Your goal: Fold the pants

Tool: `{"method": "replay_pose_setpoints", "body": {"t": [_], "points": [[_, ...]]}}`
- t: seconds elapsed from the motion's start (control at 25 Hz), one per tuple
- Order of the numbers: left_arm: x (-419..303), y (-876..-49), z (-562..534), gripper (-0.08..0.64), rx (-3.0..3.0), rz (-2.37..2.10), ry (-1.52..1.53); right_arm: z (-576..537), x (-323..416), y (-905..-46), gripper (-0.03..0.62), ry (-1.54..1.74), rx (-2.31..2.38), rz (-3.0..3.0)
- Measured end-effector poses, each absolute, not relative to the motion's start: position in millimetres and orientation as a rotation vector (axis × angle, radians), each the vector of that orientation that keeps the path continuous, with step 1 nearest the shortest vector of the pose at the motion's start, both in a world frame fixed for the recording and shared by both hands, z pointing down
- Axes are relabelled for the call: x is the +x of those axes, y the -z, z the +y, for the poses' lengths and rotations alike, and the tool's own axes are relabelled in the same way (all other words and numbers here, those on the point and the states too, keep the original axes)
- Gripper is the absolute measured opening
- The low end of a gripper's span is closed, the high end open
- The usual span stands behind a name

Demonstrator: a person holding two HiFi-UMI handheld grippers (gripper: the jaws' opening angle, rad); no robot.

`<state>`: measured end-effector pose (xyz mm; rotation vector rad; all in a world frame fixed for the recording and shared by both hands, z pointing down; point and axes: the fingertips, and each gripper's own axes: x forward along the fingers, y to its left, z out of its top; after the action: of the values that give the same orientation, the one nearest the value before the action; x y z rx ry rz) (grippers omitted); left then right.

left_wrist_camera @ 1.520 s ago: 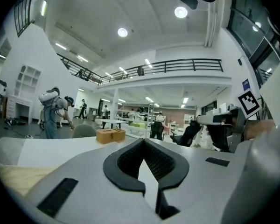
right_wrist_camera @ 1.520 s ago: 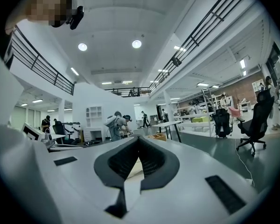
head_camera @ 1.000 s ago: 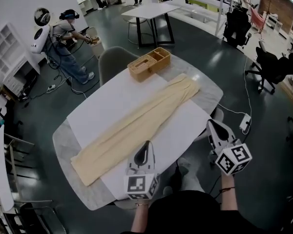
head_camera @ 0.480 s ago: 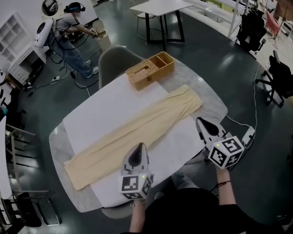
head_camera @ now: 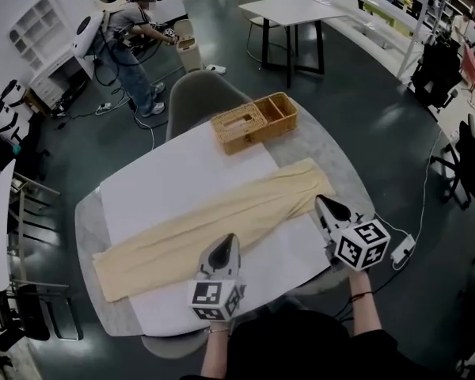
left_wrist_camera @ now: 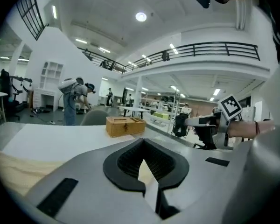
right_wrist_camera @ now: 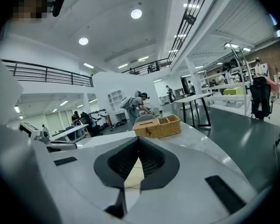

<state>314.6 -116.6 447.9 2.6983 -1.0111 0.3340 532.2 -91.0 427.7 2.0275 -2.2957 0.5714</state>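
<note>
Beige pants (head_camera: 214,216) lie flat and stretched out across a white mat (head_camera: 166,184), waist at the right, leg ends at the left. My left gripper (head_camera: 226,239) hovers at the near edge of the pants around mid-leg, jaws shut and empty. My right gripper (head_camera: 321,201) is just short of the waist's near corner, also shut with nothing in it. In the left gripper view the shut jaws (left_wrist_camera: 143,144) point over the pants (left_wrist_camera: 9,169) and mat. The right gripper view shows its jaws (right_wrist_camera: 139,140) closed above beige cloth (right_wrist_camera: 132,171).
A wicker basket (head_camera: 253,121) with two compartments stands at the table's far edge. The grey oval table (head_camera: 85,228) has a grey chair (head_camera: 202,101) behind it. A person with a headset (head_camera: 134,42) stands at the far left, and another table (head_camera: 293,10) is further back.
Both grippers have moved forward towards the pants. The right one came from beyond the table's edge to near the waist. The head view shifted, so the table sits differently in frame.
</note>
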Motion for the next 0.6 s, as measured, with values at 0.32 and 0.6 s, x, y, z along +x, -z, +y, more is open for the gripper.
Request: {"method": "replay_pose_setpoints", "body": {"t": [0.32, 0.6], "points": [[329, -484, -149, 0.014, 2.595, -1.02, -0.418, -132, 572, -474, 0.014, -0.696, 1.958, -2.229], [339, -515, -163, 0.014, 2.527, -0.98, -0.454, -160, 608, -517, 0.014, -0.818, 1.962, -2.08]]}}
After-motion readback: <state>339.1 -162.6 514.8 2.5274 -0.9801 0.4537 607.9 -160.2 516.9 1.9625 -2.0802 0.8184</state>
